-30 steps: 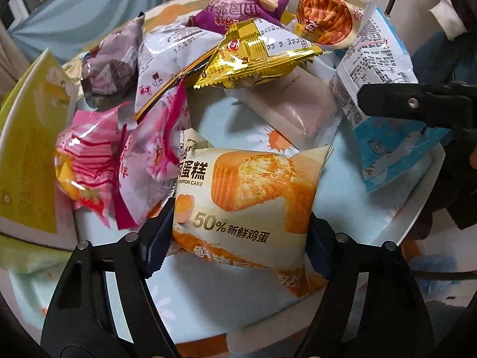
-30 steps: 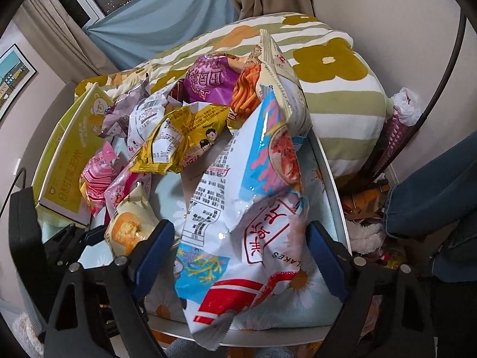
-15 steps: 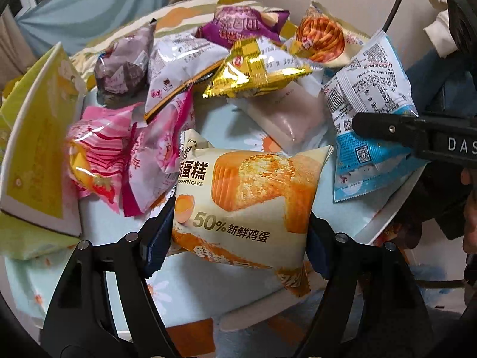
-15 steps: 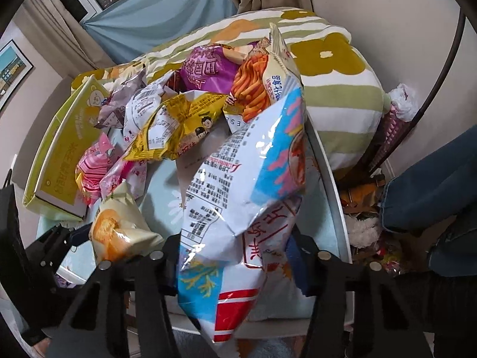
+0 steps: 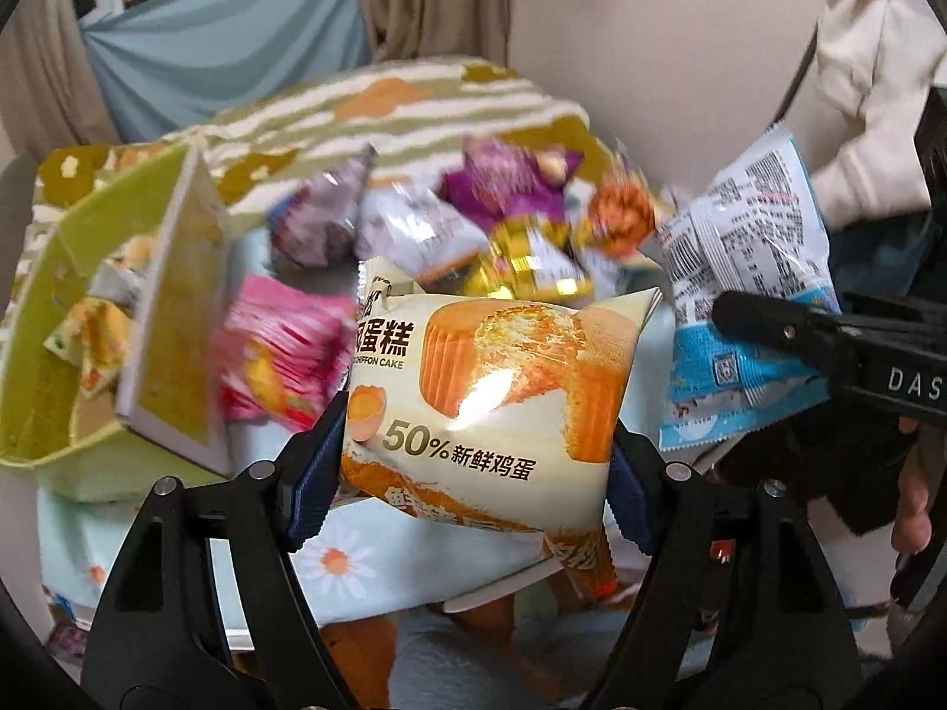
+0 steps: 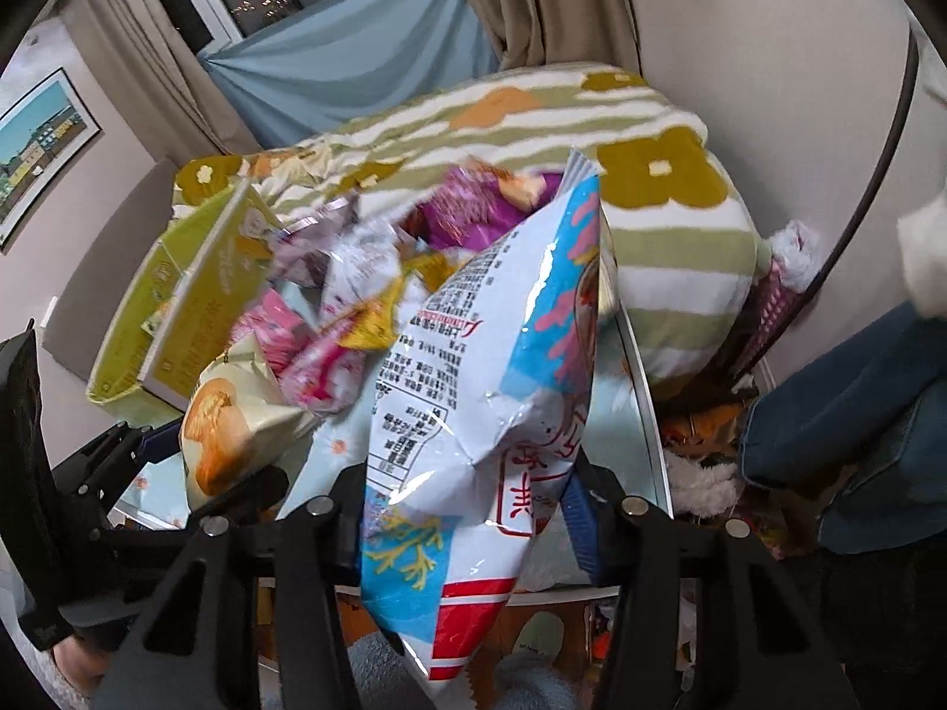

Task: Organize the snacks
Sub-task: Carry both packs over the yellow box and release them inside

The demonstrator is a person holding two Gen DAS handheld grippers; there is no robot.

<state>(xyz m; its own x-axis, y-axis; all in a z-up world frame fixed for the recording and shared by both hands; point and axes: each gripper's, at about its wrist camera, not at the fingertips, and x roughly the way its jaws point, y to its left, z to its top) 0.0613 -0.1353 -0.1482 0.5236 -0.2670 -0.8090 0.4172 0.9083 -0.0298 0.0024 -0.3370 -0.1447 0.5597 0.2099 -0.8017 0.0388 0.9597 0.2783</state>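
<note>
My left gripper point(image 5: 473, 473) is shut on a cream chiffon cake packet point(image 5: 491, 390) and holds it lifted above the table's front edge. The packet also shows in the right wrist view point(image 6: 225, 420). My right gripper point(image 6: 467, 520) is shut on a big blue and white snack bag point(image 6: 485, 390), lifted upright; the bag shows at the right of the left wrist view point(image 5: 746, 272). Several other snack packets lie blurred on the table: a pink one point(image 5: 278, 349), a gold one point(image 5: 532, 260), a purple one point(image 5: 503, 183).
A yellow-green open box point(image 5: 59, 307) with its lid up point(image 5: 171, 319) stands at the table's left, small packets inside. The table has a light blue daisy cloth point(image 5: 355, 562). A striped flowered cushion point(image 6: 651, 177) lies behind. A wall is at the right.
Both grippers have risen and drawn back with their packets, so the table looks lower and farther. The right gripper has closed tighter on the blue bag.
</note>
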